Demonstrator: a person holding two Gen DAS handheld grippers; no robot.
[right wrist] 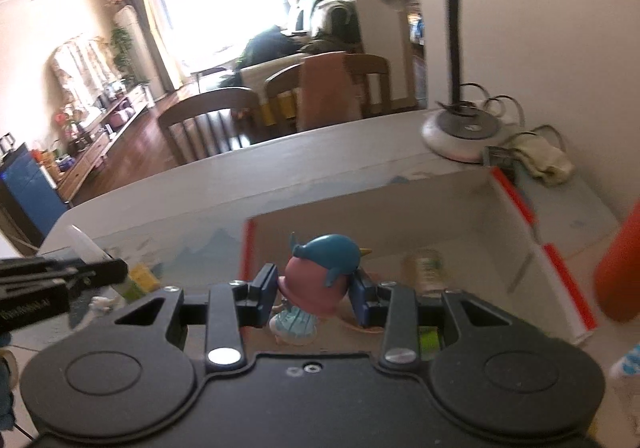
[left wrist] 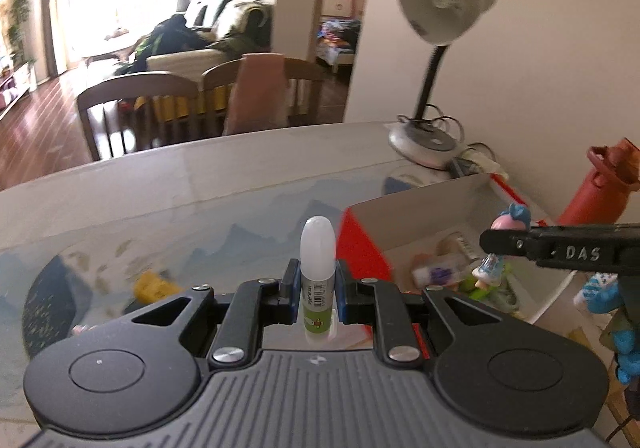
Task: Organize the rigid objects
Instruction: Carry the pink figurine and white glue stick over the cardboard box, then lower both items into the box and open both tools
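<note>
Both tongs are closed on small things. Low in the left wrist view, the left gripper (left wrist: 317, 290) pinches a glue stick (left wrist: 317, 275) held upright, its frosted rounded cap rising above the blue pads and its barcode label between them. Low in the right wrist view, the right gripper (right wrist: 316, 298) clamps a toy figure (right wrist: 312, 282) by its pink head, which wears a smooth blue cap; its pale blue ribbed skirt hangs below the pads.

At centre right of both views sits an open cardboard box (left wrist: 420, 216) with red edges and pale inner walls. The figure hangs over the box's near left corner. Inside, the left wrist view shows a small tube with a purple label (left wrist: 438, 272) and something green (left wrist: 496, 290), both blurred.

Beyond the box, at upper right, a desk lamp (left wrist: 440, 4) with a white shade and black neck stands on a round base amid tangled cord. A red bottle (left wrist: 598, 188) stands at the right edge.

Only the left wrist view shows a yellow piece (left wrist: 154, 286) on the glossy patterned table (left wrist: 200, 184) at lower left. Wooden chairs (left wrist: 132, 108) stand behind the table.
</note>
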